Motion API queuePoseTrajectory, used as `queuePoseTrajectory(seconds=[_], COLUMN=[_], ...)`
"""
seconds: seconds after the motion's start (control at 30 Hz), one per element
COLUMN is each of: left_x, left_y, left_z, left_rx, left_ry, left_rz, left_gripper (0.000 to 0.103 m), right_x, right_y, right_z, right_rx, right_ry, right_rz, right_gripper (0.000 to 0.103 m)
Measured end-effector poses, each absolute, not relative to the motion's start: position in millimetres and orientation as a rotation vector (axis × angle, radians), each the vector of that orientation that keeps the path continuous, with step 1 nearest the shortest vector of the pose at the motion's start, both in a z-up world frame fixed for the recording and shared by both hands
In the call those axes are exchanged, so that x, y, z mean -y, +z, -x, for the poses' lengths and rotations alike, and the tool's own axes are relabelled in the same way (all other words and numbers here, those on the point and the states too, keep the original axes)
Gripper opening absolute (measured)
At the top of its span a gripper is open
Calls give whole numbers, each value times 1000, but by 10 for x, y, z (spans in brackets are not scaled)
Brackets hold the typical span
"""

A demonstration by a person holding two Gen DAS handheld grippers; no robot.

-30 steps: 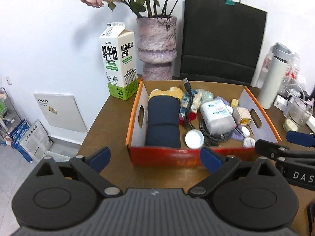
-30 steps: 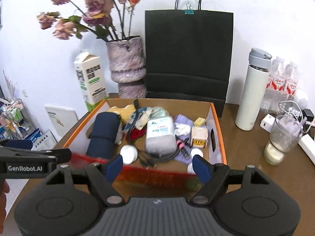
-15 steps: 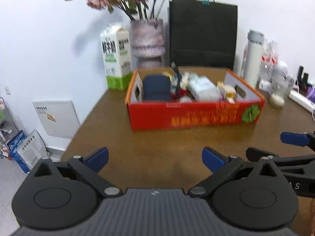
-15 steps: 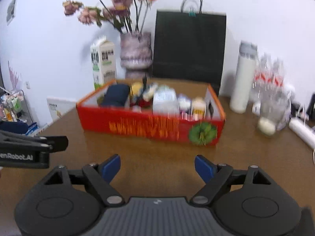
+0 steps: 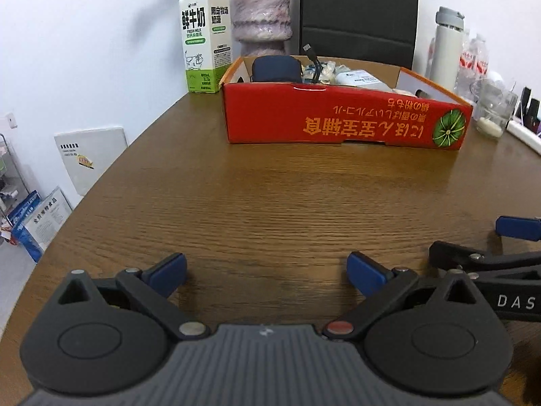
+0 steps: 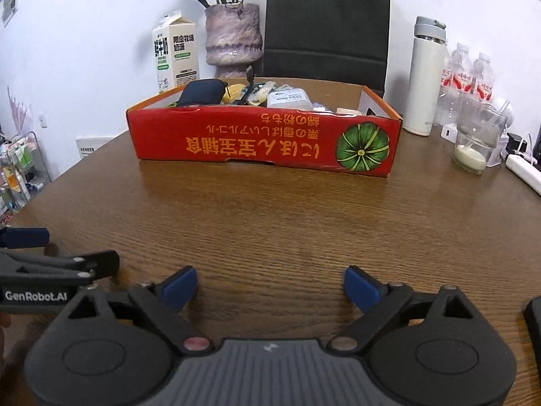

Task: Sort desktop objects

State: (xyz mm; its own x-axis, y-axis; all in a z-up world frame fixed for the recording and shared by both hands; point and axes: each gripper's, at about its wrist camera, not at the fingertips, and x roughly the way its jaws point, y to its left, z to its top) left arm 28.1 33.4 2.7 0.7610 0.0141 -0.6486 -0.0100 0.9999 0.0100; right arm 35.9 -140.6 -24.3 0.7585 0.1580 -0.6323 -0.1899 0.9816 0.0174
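A: Sitting well ahead of both tongs, the red cardboard box (image 6: 263, 142) already holds the desk clutter: a dark blue pouch (image 6: 202, 92), a white packet (image 6: 288, 98), a black cable (image 5: 313, 62) poking up, and smaller bits too crowded to name.

B: So is the sorting done?

A: I'd judge it close to done. Everything loose seems gathered in the box, and the bare tabletop (image 6: 287, 223) between it and the tongs carries nothing to pick up.

B: And the tongs themselves?

A: The left tongs (image 5: 267, 269) are spread wide and hold nothing, low over the tabletop. The right tongs (image 6: 270, 286) are the same: wide, empty, just beside the left pair, level with it. Both look parked, away from the box, which fits a finished or paused job.

B: Any writing?

A: The box front carries orange Japanese print, upside down from here, beside a green pumpkin picture (image 6: 362, 147). Beyond the box to the left, a milk carton (image 5: 205, 39) reads "FRESH MILK" and "3.3". The neighbouring tongs' arms read "GenRobot.AI" in the right view and "DAS" in the left.

B: What else stands behind?

A: A mottled vase (image 6: 234, 39) of dried flowers, a black paper bag (image 6: 326, 27), a white flask (image 6: 426, 74), water bottles (image 6: 468, 77) and a glass (image 6: 476, 145) with something white in it, all kept out of the box, likely as things that stay.
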Motion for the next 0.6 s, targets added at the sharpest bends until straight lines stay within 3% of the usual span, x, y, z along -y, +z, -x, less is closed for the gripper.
queuePoseTrajectory(seconds=[0.07, 0.6], left_x=[-361, -349], left_y=[23, 17], left_z=[-285, -282], left_rx=[-704, -699], left_ry=[18, 28], left_rz=[2, 4], left_gripper=[103, 103], right_x=[1407, 1405], right_y=[-248, -264], right_z=[-386, -402], right_rx=[-693, -698], right_ry=[180, 185], right_rz=[48, 48], right_gripper=[103, 103])
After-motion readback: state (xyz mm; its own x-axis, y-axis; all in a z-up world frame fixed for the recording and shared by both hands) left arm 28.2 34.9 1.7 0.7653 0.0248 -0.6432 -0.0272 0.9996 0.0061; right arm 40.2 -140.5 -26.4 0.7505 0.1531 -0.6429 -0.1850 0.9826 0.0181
